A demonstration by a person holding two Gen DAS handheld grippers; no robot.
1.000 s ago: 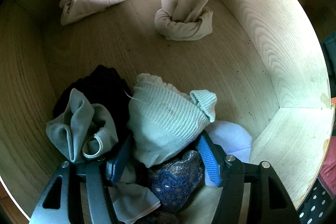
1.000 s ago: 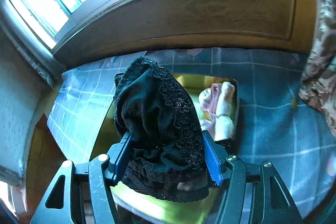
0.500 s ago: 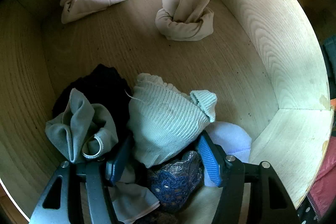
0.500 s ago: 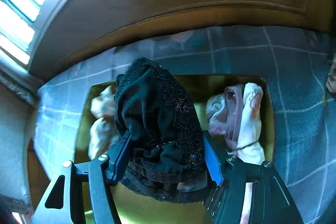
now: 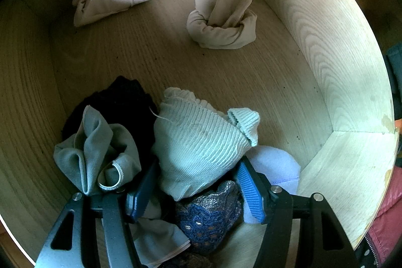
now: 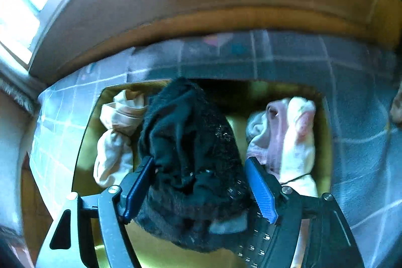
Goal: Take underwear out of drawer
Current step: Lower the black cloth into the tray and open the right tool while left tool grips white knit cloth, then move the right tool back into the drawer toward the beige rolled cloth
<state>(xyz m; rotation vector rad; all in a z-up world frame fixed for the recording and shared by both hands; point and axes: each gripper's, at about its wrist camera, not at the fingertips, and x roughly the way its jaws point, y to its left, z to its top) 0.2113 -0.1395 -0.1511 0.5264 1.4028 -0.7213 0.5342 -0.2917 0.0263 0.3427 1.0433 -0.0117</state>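
Inside the wooden drawer [image 5: 339, 47], my left claw [image 5: 196, 189] grips the pale green ribbed underwear [image 5: 198, 145] amid a clothes heap. Above a yellow container [image 6: 85, 142], my right claw [image 6: 201, 187] clamps black lace underwear [image 6: 188, 142].
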